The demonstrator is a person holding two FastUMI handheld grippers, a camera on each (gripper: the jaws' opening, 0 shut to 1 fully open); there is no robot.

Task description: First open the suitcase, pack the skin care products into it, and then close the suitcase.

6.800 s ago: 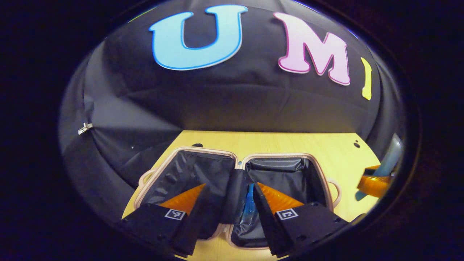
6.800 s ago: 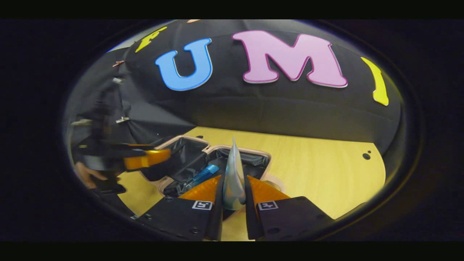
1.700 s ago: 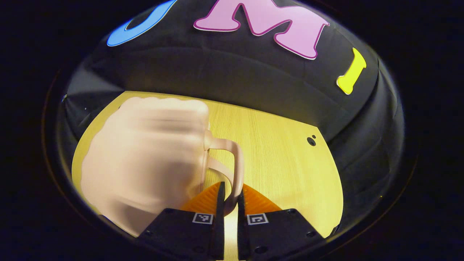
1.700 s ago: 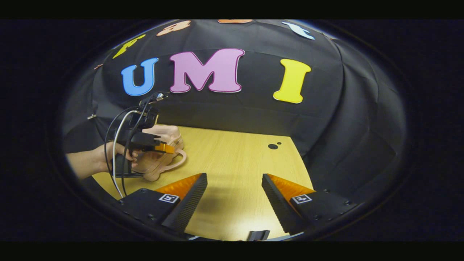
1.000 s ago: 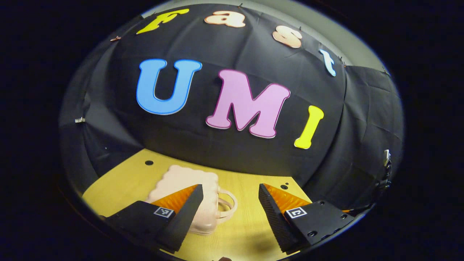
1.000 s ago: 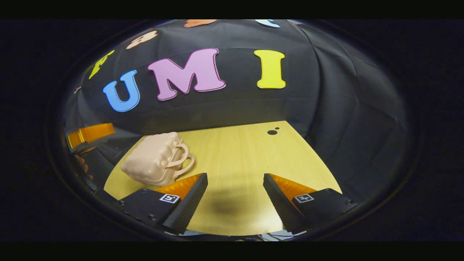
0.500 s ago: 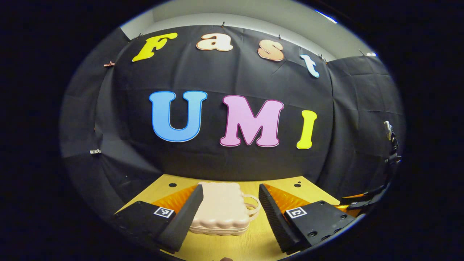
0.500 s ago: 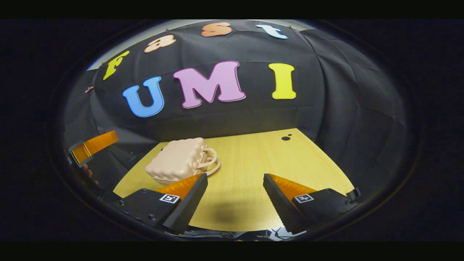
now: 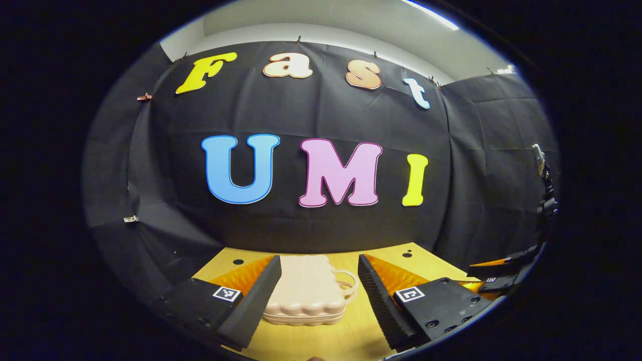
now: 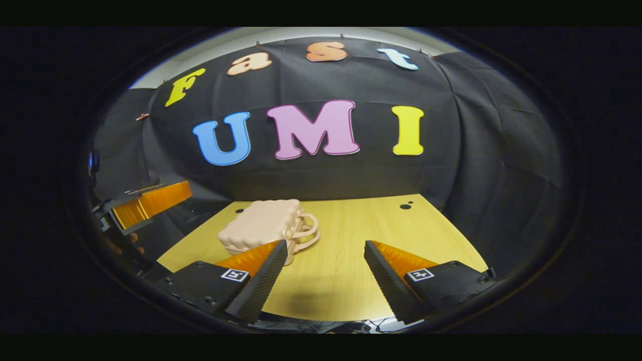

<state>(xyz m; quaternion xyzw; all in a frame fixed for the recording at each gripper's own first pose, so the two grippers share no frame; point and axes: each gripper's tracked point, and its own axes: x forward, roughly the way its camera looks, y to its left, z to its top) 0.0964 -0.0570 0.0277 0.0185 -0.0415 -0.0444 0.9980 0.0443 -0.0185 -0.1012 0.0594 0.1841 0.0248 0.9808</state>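
left gripper: we carry dark wedge bodies, screws, square tags, ribbed inner faces | right gripper: we carry the same, one tag per finger

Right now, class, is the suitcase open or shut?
Shut. The suitcase lies flat on the table, halves together with only a thin seam, handles side by side. Both grippers are open, clear of it.

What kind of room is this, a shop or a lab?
Most likely a small recording booth: black cloth walls in a bare wooden table, where a closed pink suitcase lies, with hand-held grippers' open jaws before it.
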